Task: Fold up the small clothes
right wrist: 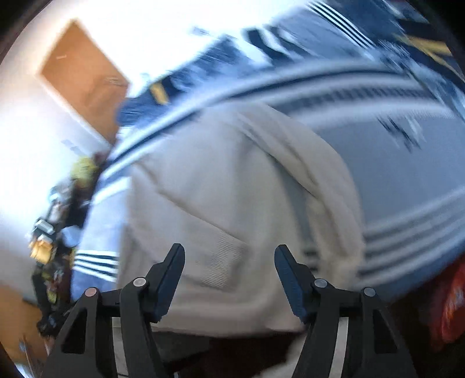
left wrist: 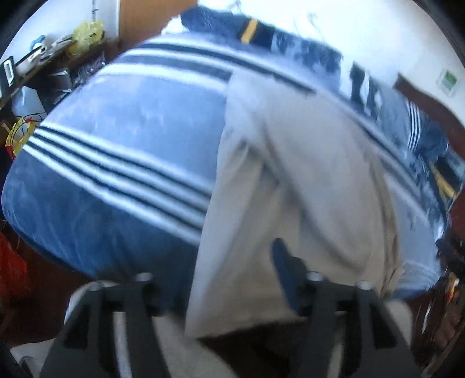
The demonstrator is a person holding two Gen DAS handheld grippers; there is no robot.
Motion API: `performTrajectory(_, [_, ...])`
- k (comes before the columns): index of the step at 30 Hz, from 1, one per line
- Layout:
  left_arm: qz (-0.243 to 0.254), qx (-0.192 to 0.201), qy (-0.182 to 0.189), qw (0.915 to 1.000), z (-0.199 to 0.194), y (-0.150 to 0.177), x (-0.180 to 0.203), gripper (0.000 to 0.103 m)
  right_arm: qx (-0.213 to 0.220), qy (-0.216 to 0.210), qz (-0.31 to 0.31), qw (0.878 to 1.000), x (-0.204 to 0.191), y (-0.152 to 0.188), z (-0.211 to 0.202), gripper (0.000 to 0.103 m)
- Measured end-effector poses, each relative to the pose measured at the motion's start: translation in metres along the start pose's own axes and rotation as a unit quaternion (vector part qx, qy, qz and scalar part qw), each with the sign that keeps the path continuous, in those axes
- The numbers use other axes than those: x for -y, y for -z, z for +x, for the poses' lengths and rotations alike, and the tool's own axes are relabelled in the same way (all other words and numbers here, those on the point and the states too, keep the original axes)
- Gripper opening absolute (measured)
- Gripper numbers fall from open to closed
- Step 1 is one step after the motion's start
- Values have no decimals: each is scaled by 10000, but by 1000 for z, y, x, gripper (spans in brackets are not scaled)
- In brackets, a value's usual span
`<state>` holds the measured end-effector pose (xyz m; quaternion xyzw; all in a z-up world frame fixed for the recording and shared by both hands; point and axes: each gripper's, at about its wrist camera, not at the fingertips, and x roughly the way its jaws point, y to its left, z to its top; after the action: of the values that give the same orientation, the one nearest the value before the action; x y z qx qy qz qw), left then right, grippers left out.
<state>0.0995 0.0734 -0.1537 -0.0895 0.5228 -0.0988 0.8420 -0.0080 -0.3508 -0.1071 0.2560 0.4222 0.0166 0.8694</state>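
Both views blurred w/ motion, right wrist view worse. In left wrist view the left gripper shows only one finger clearly; the left-hand finger is hidden or cut off behind the mount, so spread can't be read off the tips alone, though the linkage arms stand wide apart. Near edge of the garment is cut off by gripper hardware. Garment type hard to tell, prob. a sweatshirt or similar, going by a ribbed band in right wrist view.

Surface: bed w/ blue blanket, white and dark stripes across it. Garment is beige, lies on the blanket, right of centre in left view, centre in right view, creased and partly doubled over. Room, left to right: cluttered shelf w/ yellow bags at far left, wooden door, white wall, dark wood bed frame at right. Red item at near right, unclear what.

Left gripper tilts down at the garment, nothing visible in its grasp. Right gripper also angled down over the garment, both fingers in view, spread wide, nothing pinched; cloth lies below the tips, apart from them.
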Motion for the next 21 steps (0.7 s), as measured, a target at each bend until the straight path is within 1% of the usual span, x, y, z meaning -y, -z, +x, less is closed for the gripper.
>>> performTrajectory(1, [-195, 103, 24, 9998, 1, -13, 1, 82, 31, -293, -82, 9995, -13, -7, 2, 69])
performTrajectory(3, [-432, 167, 68, 9989, 6, -32, 1, 84, 0, -801, -201, 9966, -31, -19, 11, 69])
performTrajectory(4, [-484, 116, 109, 9987, 17, -48, 1, 84, -53, -988, -261, 9948, -40, -28, 21, 69])
performTrajectory(6, [-595, 14, 136, 9981, 34, -67, 1, 84, -150, -1097, -298, 9934, -56, -40, 39, 69])
performTrajectory(7, [-695, 48, 162, 9974, 47, -81, 0, 84, -215, -1208, -357, 9918, -68, -47, 52, 69])
performTrajectory(8, [-757, 65, 105, 9971, 56, -90, -2, 84, -256, -1315, -403, 9902, -78, -52, 62, 69])
performTrajectory(9, [-837, 38, -54, 9965, 67, -102, -5, 84, -308, -1402, -445, 9886, -86, -59, 74, 69])
performTrajectory(11, [-975, -6, -138, 9951, 91, -121, -10, 84, -467, -1479, -518, 9865, -104, -75, 103, 69])
performTrajectory(14, [-1226, -169, -94, 9923, 129, -147, -25, 84, -803, -1622, -641, 9814, -128, -97, 150, 69])
performTrajectory(16, [-1468, -273, -21, 9888, 151, -157, -36, 84, -985, -1683, -762, 9778, -142, -110, 182, 69])
performTrajectory(18, [-1738, -326, 121, 9842, 168, -163, -47, 82, -1138, -1689, -845, 9754, -151, -119, 208, 69])
performTrajectory(20, [-2005, -375, 387, 9782, 185, -166, -58, 73, -1289, -1798, -969, 9704, -164, -129, 238, 68])
performTrajectory(21, [-2091, -410, 565, 9754, 194, -166, -61, 66, -1384, -1820, -1051, 9678, -171, -134, 255, 67])
